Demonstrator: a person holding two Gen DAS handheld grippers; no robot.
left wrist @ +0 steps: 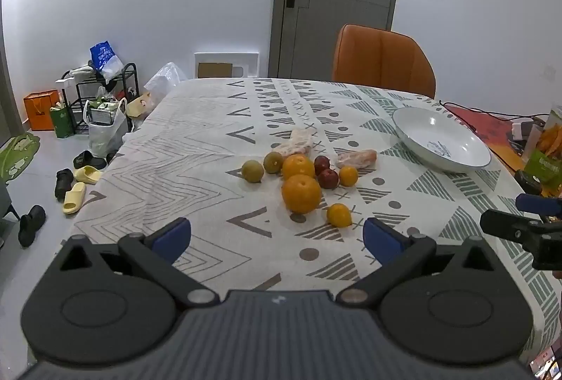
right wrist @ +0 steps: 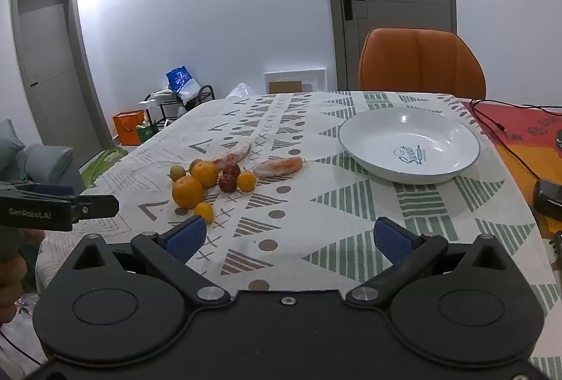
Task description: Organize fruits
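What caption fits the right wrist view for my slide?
Open right gripper hovers over the patterned tablecloth, fruit cluster ahead-left, empty white bowl ahead-right.

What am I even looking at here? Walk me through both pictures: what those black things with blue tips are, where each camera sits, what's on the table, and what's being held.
No robot arm here: a person carries a two-finger gripper in each hand, and a fisheye camera on each looks forward along its fingers. One picture comes from the left gripper, the other from the right gripper. The blue tips are the finger pads. Both grippers stand wide open over the patterned tablecloth and hold nothing.

On the cloth lies a cluster of fruit: two big oranges, smaller orange fruits, two dark red ones and two greenish ones. Two wrapped packets lie behind them; I cannot tell what is inside. To the right sits an empty white bowl, probably where the fruit goes.
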